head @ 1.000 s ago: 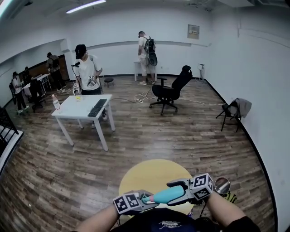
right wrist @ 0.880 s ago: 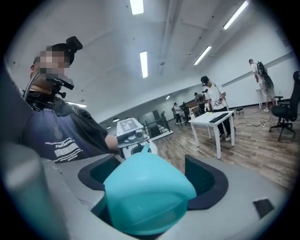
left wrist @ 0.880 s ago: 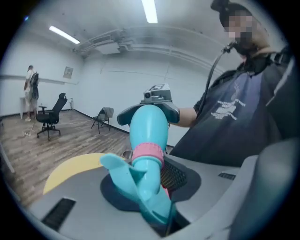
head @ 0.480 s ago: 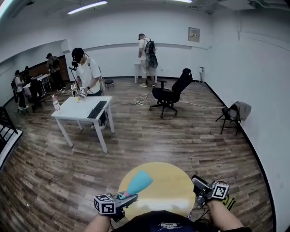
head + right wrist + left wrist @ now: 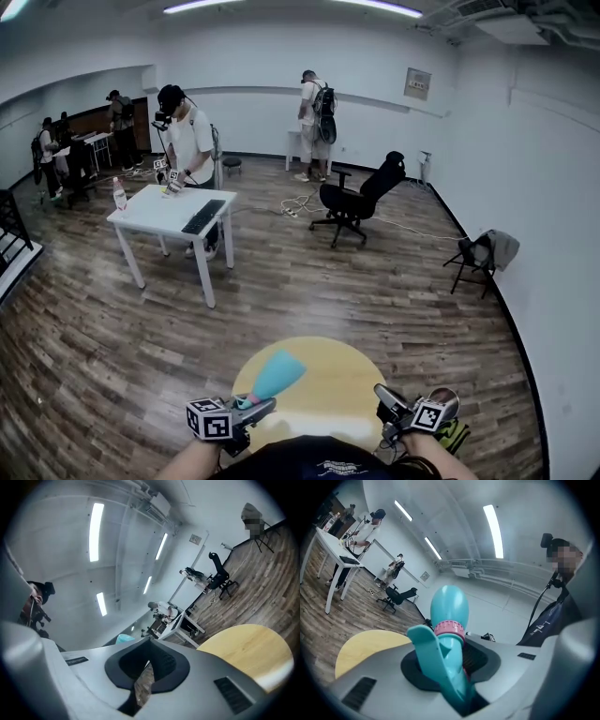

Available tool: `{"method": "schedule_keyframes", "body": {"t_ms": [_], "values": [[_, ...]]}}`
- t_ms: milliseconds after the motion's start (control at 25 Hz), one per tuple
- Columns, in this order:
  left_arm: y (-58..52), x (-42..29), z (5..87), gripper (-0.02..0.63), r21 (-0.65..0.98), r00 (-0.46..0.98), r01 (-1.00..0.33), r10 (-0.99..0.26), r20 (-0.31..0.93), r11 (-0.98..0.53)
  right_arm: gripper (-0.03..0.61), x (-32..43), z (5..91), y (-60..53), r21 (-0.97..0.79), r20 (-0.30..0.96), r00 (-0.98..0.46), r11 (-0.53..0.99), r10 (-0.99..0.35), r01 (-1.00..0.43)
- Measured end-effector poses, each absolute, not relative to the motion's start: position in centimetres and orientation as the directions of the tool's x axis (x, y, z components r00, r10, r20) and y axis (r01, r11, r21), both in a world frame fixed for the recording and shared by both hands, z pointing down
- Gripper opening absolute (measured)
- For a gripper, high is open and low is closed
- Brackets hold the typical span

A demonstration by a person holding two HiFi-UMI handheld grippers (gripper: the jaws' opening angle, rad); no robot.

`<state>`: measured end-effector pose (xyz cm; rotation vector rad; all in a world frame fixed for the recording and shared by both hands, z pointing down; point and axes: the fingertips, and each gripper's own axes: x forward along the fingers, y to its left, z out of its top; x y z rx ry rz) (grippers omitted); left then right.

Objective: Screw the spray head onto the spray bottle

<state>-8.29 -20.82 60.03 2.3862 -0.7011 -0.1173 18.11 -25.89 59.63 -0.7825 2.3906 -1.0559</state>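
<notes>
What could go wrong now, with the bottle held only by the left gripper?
1. The left gripper clamps only the spray head. The bottle sticks out unsupported, so a loose pink collar could let it fall.
2. The right gripper is shut, empty and well apart, probably too far to catch it.

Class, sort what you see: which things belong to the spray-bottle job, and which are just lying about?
Job: spray bottle, spray head on it, left tongs gripping the head, right tongs just closed, empty.
Lying about: white table, keyboard, black office chair, folding chair.
</notes>
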Motion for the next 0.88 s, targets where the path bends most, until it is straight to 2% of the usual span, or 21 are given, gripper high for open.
{"method": "schedule_keyframes", "body": {"t_ms": [200,400,880], "values": [[-20.3,-8.3,60.0,0.120,0.591,0.858,-0.459,-0.504,0.102,-0.663,0.014,17.1,59.8,-25.0,-0.739,-0.111,-0.785,0.578,-0.610,-0.345],[-20.4,-8.0,60.2,0.118,0.593,0.857,-0.461,-0.503,0.107,-0.660,0.014,16.2,59.9,-24.5,-0.643,-0.026,-0.820,0.637,-0.572,-0.425],[-20.2,-7.3,60.0,0.115,0.601,0.866,-0.449,-0.489,0.108,-0.662,0.014,15.1,60.1,-23.7,-0.631,-0.004,-0.839,0.653,-0.544,-0.420]]}}
